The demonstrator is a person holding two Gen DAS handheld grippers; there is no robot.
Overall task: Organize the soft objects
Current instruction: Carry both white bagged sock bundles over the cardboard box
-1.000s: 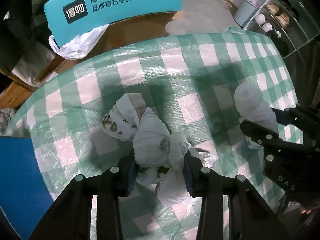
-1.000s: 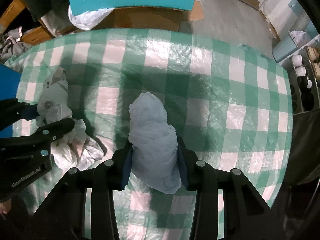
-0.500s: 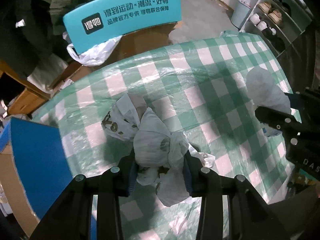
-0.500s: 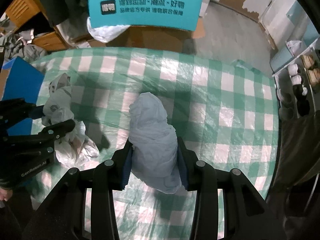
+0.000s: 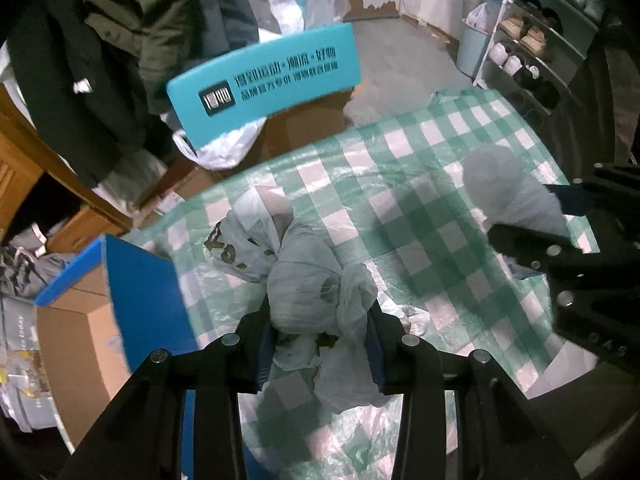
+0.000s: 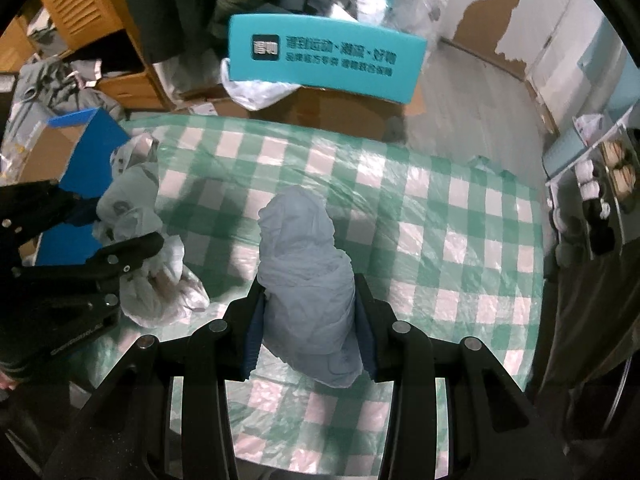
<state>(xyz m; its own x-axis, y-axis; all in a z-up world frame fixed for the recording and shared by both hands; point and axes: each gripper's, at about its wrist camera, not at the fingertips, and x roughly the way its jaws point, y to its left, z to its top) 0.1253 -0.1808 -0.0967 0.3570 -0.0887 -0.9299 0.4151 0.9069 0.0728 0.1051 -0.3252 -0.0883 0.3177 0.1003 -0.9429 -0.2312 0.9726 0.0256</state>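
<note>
My left gripper [image 5: 320, 320] is shut on a knotted white plastic bag bundle with dark print [image 5: 308, 280] and holds it above the green checked tablecloth [image 5: 420, 216]. My right gripper [image 6: 308, 312] is shut on a plain pale blue-white bag bundle [image 6: 304, 272], also held above the cloth [image 6: 440, 216]. Each gripper shows in the other's view: the right one with its bundle [image 5: 516, 196] at the right, the left one with its bundle [image 6: 132, 216] at the left.
An open cardboard box with blue flaps [image 5: 100, 304] stands off the table's left edge; it also shows in the right wrist view [image 6: 80, 148]. A teal chair back with printed text [image 5: 264, 80] stands behind the table. A shoe rack [image 5: 540, 52] is at the right.
Both grippers have lifted their bundles well above the table. The views now take in more of the room, and the blue-flapped box has come into sight at the left.
</note>
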